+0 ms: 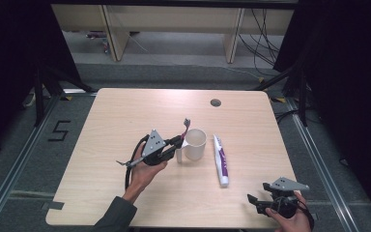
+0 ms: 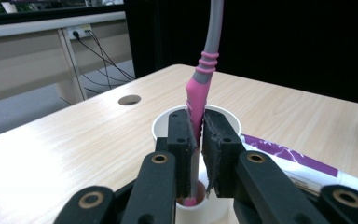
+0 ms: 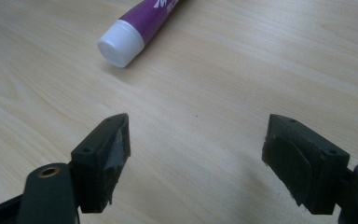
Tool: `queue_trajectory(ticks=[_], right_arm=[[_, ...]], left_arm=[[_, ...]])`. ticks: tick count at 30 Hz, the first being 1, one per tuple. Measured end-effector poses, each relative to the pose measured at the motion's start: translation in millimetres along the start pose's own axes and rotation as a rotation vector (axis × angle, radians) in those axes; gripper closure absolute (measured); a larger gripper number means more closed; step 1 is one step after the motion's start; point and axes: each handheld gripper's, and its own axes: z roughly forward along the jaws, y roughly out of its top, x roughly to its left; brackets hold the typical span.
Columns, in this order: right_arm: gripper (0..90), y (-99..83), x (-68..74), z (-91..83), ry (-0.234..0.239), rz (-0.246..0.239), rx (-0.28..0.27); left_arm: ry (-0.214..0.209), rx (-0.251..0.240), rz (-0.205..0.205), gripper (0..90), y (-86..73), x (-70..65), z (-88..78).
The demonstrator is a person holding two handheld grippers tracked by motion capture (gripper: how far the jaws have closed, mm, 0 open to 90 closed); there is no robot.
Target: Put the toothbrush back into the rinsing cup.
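My left gripper (image 1: 179, 142) is shut on a pink and grey toothbrush (image 1: 186, 126), held upright by its handle at the near rim of a white cup (image 1: 194, 144). In the left gripper view the pads clamp the pink handle (image 2: 196, 100), its lower end dips into the cup (image 2: 165, 122), and the head runs off the top of the picture. A white and purple toothpaste tube (image 1: 221, 160) lies flat to the right of the cup. My right gripper (image 1: 252, 200) rests open near the table's front right corner, nothing between its jaws, the tube's white cap (image 3: 120, 43) ahead of it.
The pale wooden table (image 1: 125, 111) has a round cable hole (image 1: 215, 102) near its far edge. Beyond it stand desk legs and loose cables on a grey floor. Black curtains close in both sides.
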Motion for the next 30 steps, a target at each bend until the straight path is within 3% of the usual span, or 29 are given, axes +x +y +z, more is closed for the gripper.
queue_trajectory(ticks=[6,8,10,14,23,30], right_arm=[[23.8,0.0,0.0,-0.1,0.004,0.007,0.001],[23.8,-0.1,0.1,-0.1,0.006,0.014,0.001],[23.8,-0.1,-0.1,0.1,0.003,0.015,0.002],[23.8,0.0,0.2,-0.1,0.008,0.018,0.003],[23.8,0.3,0.7,0.6,-0.006,0.032,-0.005],[24.1,0.8,-2.1,-0.4,-0.003,0.003,-0.021]], left_arm=[[0.002,0.007,0.002,73.5,0.3,-1.5,-1.3],[0.016,0.016,0.003,66.5,1.3,-2.3,-2.3],[0.034,0.012,-0.01,53.9,2.1,-2.8,-3.5],[0.066,0.011,-0.024,41.5,3.8,-3.0,-9.2],[0.062,0.024,-0.042,31.1,7.4,-4.7,-25.2],[0.051,0.06,-0.103,25.8,7.1,-7.9,-44.9]])
